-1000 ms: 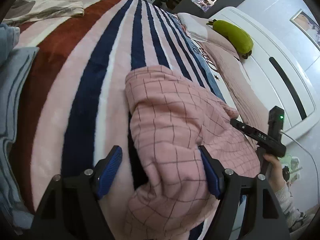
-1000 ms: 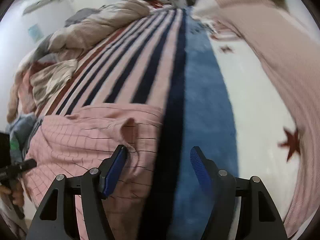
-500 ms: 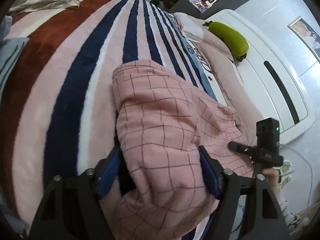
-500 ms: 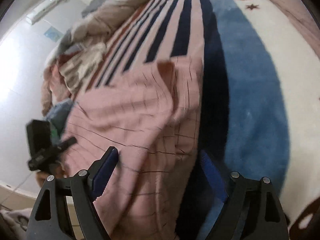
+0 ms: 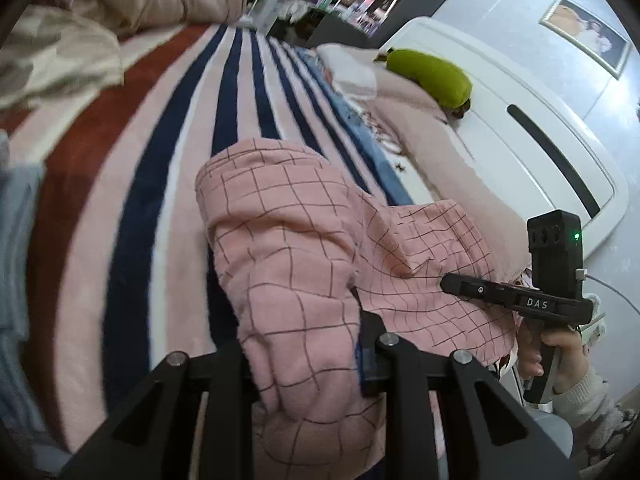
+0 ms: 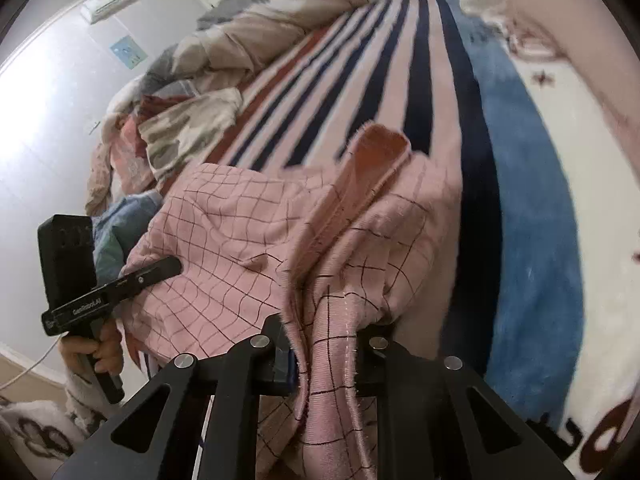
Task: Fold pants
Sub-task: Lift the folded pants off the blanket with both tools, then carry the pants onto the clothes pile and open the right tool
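Pink checked pants [image 5: 296, 240] lie bunched on the striped blanket [image 5: 132, 168] near the bed's front edge. My left gripper [image 5: 304, 356] is shut on a thick fold of the pants, which spills over its jaws. My right gripper [image 6: 324, 344] is shut on another edge of the pants [image 6: 248, 232], with the ribbed hem hanging between its jaws. Each gripper shows in the other's view: the right one [image 5: 516, 296] at the pants' right side, the left one [image 6: 108, 288] at their left side. The pads are hidden by cloth.
A crumpled beige duvet [image 6: 272, 28] and camouflage cloth [image 6: 188, 128] lie at the far left of the bed. Blue-grey clothes [image 5: 16, 216] sit left. A green plush [image 5: 428, 76] rests on a pink pillow by the white headboard [image 5: 532, 128].
Both grippers, open around the pants a second ago, have closed on the fabric. The pants have bunched up and lifted slightly at the gripped edges.
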Demonstrator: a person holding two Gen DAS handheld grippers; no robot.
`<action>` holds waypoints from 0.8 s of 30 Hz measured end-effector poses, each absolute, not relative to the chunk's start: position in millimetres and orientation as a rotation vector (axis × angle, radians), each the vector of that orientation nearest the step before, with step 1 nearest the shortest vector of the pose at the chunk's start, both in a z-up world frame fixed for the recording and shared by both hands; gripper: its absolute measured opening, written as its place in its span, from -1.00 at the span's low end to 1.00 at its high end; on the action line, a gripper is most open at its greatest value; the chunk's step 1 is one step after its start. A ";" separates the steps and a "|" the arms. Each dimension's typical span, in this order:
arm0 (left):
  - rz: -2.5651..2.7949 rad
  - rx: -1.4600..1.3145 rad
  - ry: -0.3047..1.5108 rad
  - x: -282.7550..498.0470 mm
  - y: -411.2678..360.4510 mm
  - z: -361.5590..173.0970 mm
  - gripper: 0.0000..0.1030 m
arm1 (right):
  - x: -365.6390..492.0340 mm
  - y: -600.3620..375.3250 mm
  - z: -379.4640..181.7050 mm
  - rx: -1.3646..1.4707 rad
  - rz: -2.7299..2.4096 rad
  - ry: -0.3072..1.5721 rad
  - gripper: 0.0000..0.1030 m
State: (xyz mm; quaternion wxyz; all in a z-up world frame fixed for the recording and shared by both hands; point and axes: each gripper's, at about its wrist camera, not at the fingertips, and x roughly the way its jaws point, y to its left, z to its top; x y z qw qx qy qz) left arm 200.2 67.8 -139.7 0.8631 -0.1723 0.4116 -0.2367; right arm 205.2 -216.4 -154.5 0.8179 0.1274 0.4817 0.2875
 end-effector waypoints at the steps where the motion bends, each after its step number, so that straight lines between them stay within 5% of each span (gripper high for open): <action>1: -0.493 -0.351 0.842 196.8 71.8 -133.7 -0.60 | 203.8 -214.1 -147.1 0.270 0.609 1.011 -0.81; 24: -0.214 -0.247 0.546 118.3 287.1 -9.3 -0.60 | 208.6 9.1 -26.3 0.155 0.909 0.817 -0.81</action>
